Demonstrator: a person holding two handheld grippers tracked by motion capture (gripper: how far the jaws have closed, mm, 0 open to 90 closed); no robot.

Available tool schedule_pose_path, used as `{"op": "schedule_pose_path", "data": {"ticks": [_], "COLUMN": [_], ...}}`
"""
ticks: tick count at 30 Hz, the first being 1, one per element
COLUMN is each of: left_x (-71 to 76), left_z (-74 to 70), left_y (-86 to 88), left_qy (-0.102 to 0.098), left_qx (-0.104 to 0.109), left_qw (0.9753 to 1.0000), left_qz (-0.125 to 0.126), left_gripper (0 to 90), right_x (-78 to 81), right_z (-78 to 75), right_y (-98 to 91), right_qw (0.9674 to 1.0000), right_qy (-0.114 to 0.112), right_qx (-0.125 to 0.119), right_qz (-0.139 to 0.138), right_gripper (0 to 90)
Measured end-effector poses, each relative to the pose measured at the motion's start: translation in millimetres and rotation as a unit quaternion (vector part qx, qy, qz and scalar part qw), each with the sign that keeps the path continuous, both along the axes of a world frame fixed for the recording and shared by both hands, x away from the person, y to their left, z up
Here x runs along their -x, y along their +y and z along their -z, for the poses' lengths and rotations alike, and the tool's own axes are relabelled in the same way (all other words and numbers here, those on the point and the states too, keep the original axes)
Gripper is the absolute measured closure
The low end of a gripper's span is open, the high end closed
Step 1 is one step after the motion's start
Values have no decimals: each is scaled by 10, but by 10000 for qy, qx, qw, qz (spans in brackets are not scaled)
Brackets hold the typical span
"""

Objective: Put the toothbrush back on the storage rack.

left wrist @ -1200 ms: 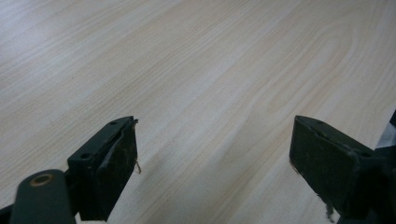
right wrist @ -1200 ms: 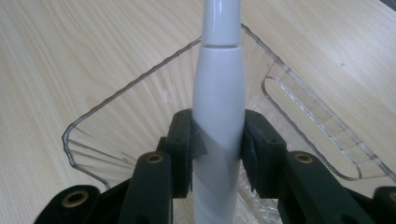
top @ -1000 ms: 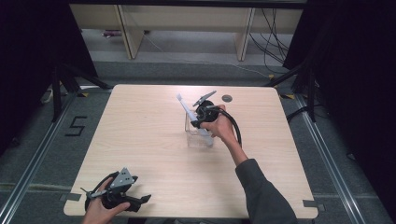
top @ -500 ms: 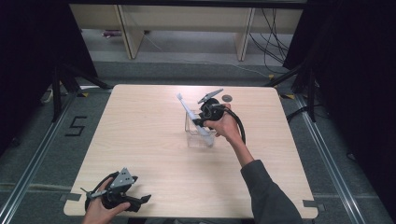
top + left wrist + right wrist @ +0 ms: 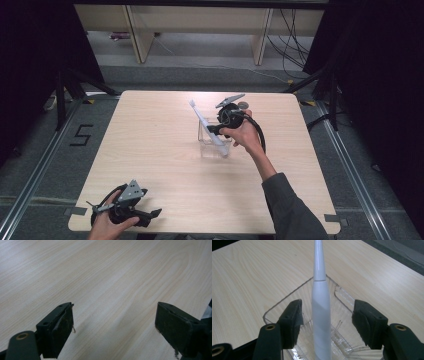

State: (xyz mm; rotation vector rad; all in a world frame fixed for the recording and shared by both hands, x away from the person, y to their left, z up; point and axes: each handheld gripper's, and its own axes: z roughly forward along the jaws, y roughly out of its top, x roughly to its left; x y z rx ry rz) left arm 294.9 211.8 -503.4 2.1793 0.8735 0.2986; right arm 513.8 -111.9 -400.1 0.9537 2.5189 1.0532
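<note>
My right gripper [image 5: 325, 322] has just been opening, freeing the white plastic electric toothbrush [image 5: 320, 315], which now leans in the clear plastic tray [image 5: 274, 311]; placement looks done.

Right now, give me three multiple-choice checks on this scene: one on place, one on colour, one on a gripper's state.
1. Where does the toothbrush rest?
A. leaning in the clear tray
B. flat on the table
C. on the floor

2. What colour is the toothbrush?
A. red
B. white
C. black

3. How do the right gripper fingers stand?
A. pressed on the toothbrush
B. shut on nothing
C. apart, clear of the toothbrush

Answers: 1 A, its lower end sits inside the tray; 2 B, white along its length; 3 C, gaps show on both sides, the fingers having just been opening.
</note>
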Motion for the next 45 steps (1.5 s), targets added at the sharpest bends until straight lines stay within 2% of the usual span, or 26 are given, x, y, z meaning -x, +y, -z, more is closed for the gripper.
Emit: {"op": "schedule_pose_path", "data": {"ticks": [2,3,8,11,14,16,19,22,23,24,25,26,27,28,29,30,31,33,34,35,36,37,38,41,42,45], "left_x": [-4,-4,-1,1,8,-1,3,-2,-7,3,2,2,2,8,8,-2,0,5,7,7,10,10,-1,4,2,7], "left_z": [-4,-4,-5,-1,5,-5,-2,-1,-6,-3,-7,-5,-5,6,6,0,-2,-3,0,-5,0,0,-2,1,-3,-3], "left_y": [6,6,7,3,-8,11,0,6,16,4,8,6,6,-9,-9,7,7,3,-1,5,-1,-1,10,1,6,6], "left_qy": [2,2,-9,-2,6,-17,-3,-2,1,3,-1,-13,-13,8,8,5,3,5,-3,9,6,6,-34,2,-8,0], "left_qx": [-40,-40,-46,-6,95,-58,2,-46,-111,-24,-55,-39,-39,81,81,-52,-56,-13,13,-25,32,32,-64,-27,-63,-34], "left_qw": [10000,10000,10000,10000,9999,10000,10000,10000,9999,10000,10000,10000,10000,10000,10000,10000,10000,10000,10000,10000,10000,10000,10000,10000,10000,10000], "left_qz": [21,21,27,10,-37,17,10,1,43,10,48,43,43,-40,-40,5,7,23,-15,17,-26,-26,-1,1,36,9], "left_gripper": [148,149,148,148,148,148,148,149,148,148,148,148,148,148,148,148,149,149,148,148,148,149,148,149,148,148], "right_x": [6,11,39,44,64,79,109,134,133,137,141,140,156,157,169,175,170,193,205,199,218,233,241,256,296,311], "right_z": [-11,-13,-39,-51,-67,-69,-88,-100,-103,-114,-121,-121,-135,-133,-145,-151,-147,-161,-159,-175,-169,-193,-197,-218,-239,-237], "right_y": [-11,-7,-27,-34,-42,-55,-69,-82,-89,-98,-104,-106,-111,-114,-123,-127,-130,-145,-141,-160,-149,-163,-165,-176,-177,-187], "right_qw": [9999,9999,9998,9999,9998,9996,9997,9994,9992,9993,9993,9989,9992,9988,9990,9990,9987,9989,9986,9988,9982,9987,9982,9984,9984,9979], "right_qy": [-107,-69,-137,-162,-169,-230,-181,-182,-260,-246,-255,-359,-244,-292,-265,-255,-322,-291,-268,-340,-351,-268,-321,-350,-258,-352], "right_qx": [-28,-122,-102,-52,-121,-181,-182,-275,-294,-291,-289,-305,-324,-382,-359,-365,-387,-378,-454,-354,-470,-434,-502,-447,-476,-537], "right_qz": [20,11,32,13,-6,7,37,94,40,45,26,39,38,10,23,31,-14,45,72,-19,86,69,78,53,150,67], "right_gripper": [410,409,405,400,398,395,390,388,387,386,384,380,378,375,371,366,362,351,346,341,333,330,325,312,307,307]}}
